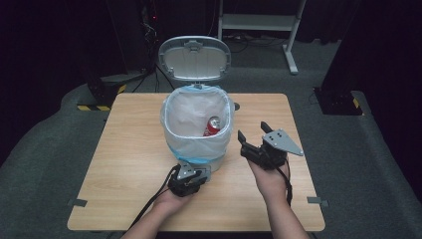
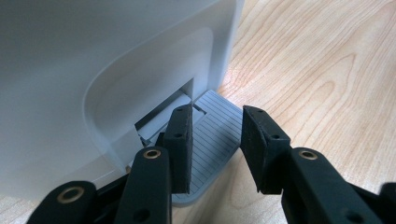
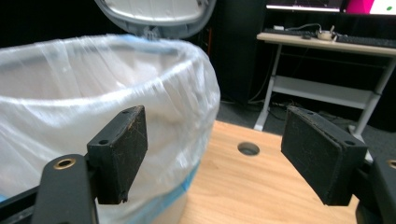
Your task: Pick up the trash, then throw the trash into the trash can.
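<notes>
1. A white pedal bin (image 1: 197, 134) stands on the middle of the wooden table (image 1: 124, 164), lined with a clear plastic bag (image 1: 189, 112) edged in blue. Its grey lid (image 1: 194, 57) stands raised behind the opening.
2. Inside the bag lies a red drink can (image 1: 213, 125), toward the side nearer the right gripper.
3. The left gripper (image 1: 191, 175) sits at the foot of the bin on the person's side, right against its base. In the left gripper view, its jaws stand a little apart over the ribbed grey foot pedal (image 2: 212, 149); the nearer jaw lies on or just above the pedal, close to the slot in the bin's wall (image 2: 93, 79). They grip nothing, and contact with the pedal cannot be told for sure.
4. The right gripper (image 1: 255, 134) is held above the table just beside the bin, jaws spread wide and empty, pointing away from the person. In the right gripper view, the bagged rim (image 3: 116, 79) rises just beyond its one jaw, and a round hole in the tabletop (image 3: 248, 149) lies ahead between the jaws.
5. Farther ahead of the right gripper stands a white desk frame (image 3: 322, 88) on dark floor.
</notes>
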### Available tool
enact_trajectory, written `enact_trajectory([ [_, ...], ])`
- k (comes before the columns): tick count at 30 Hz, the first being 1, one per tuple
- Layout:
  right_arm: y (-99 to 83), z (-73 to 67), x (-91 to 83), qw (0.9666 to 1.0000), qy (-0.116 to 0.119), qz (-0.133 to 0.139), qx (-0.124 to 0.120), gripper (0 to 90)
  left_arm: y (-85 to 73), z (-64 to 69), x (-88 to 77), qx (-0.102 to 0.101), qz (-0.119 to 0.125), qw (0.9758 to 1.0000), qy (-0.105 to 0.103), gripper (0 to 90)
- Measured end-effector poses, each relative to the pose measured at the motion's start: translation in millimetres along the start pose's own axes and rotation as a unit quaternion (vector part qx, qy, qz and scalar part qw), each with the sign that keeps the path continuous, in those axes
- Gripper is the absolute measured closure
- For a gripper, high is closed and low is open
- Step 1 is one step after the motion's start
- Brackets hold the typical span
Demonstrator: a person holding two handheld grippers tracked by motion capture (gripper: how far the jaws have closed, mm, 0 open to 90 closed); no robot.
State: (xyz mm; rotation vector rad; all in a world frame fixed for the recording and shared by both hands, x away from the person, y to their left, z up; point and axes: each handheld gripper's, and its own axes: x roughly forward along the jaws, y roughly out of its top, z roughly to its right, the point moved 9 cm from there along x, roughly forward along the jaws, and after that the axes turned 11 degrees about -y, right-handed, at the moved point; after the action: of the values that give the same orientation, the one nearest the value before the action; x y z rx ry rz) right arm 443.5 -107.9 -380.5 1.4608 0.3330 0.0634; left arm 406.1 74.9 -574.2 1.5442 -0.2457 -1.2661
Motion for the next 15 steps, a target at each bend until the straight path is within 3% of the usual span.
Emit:
enact_trajectory([
  [8,-25.5,8.0,-2.2,0.9997,-0.014,-0.02,-0.009,22.6,-0.1,0.4,0.1,0.003,-0.001,1.0,0.001,63.7],
  [9,-37.2,11.0,-2.1,0.9993,-0.018,-0.031,-0.01,22.6,-0.1,0.5,0.2,0.005,-0.001,1.0,0.002,63.5],
  [11,-41.4,12.0,-2.1,0.9991,-0.019,-0.035,-0.009,22.5,-0.1,0.6,0.2,0.005,-0.001,1.0,0.002,63.5],
  [12,-55.0,15.0,-2.0,0.9986,-0.022,-0.048,-0.008,22.5,0.0,0.6,0.2,0.004,-0.001,1.0,0.002,63.5],
  [13,-55.0,15.0,-2.0,0.9986,-0.022,-0.048,-0.008,22.5,0.0,0.6,0.2,0.004,-0.001,1.0,0.002,63.5],
  [14,-68.7,19.1,-1.3,0.9979,-0.026,-0.058,-0.013,22.4,0.0,0.6,0.3,0.005,-0.001,1.0,0.001,63.5],
  [15,-68.7,19.1,-1.3,0.9979,-0.026,-0.058,-0.013,22.4,0.0,0.6,0.3,0.005,-0.001,1.0,0.001,63.5],
])
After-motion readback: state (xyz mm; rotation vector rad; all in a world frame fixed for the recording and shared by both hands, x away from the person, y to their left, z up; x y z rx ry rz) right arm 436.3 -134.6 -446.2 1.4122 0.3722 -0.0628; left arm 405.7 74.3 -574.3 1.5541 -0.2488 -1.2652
